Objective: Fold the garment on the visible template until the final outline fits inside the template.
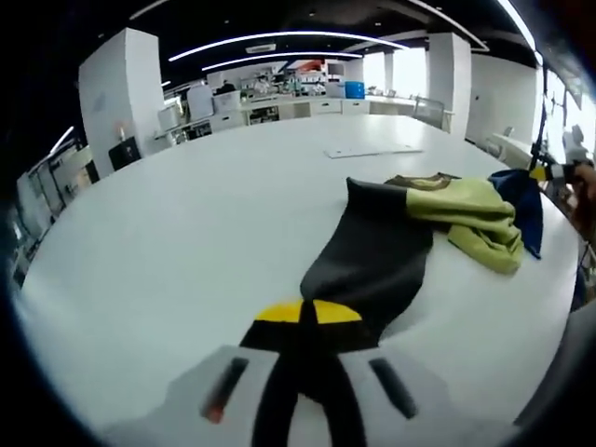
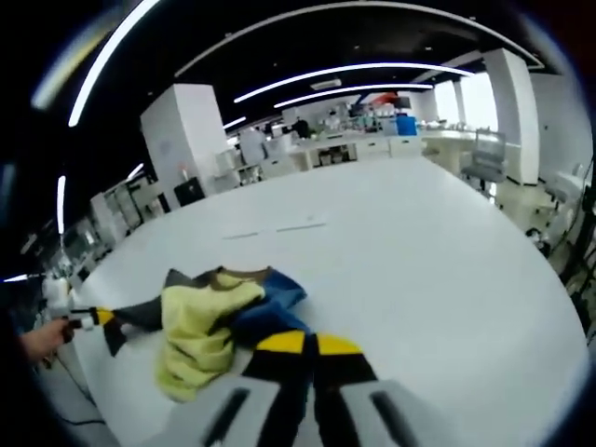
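Garment (image 1: 410,233) bunched on white table (image 1: 186,233); both tools clamp its ends.

In the left gripper view the garment (image 1: 410,233) is lying on the desk (image 1: 186,242), stretching from the left tool (image 1: 307,312) at the near edge toward the far right. A flat sheet (image 1: 372,150) is lying farther back, well apart.
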Demonstrator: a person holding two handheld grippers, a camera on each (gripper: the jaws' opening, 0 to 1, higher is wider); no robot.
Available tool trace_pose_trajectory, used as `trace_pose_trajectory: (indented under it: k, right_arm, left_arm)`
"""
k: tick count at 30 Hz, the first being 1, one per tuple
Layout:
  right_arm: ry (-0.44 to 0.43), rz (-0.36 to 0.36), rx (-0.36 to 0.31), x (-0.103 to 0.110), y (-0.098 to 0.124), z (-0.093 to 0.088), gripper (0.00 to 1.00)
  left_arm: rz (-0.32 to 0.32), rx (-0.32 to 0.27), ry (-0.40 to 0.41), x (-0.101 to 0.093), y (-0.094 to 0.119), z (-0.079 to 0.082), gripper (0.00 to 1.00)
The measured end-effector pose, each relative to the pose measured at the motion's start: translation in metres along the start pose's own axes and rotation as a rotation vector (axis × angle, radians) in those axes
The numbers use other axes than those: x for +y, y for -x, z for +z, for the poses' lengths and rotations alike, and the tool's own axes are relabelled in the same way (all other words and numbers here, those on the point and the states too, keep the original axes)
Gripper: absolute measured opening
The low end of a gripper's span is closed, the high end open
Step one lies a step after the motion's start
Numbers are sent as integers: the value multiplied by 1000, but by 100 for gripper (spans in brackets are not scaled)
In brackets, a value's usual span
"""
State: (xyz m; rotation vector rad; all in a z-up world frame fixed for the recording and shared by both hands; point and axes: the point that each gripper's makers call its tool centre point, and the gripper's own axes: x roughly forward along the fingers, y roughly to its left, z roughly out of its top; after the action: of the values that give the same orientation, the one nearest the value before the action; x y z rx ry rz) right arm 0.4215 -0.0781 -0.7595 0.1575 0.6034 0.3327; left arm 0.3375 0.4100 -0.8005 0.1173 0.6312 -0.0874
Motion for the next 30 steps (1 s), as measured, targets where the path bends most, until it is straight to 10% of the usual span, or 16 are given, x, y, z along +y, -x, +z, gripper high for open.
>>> trace_pose_trajectory:
  k: [30]
  right_arm:
    - [14, -123, 136, -69, -21, 2, 0]
  left_arm:
    - [111, 130, -144, 64, -30, -17, 0]
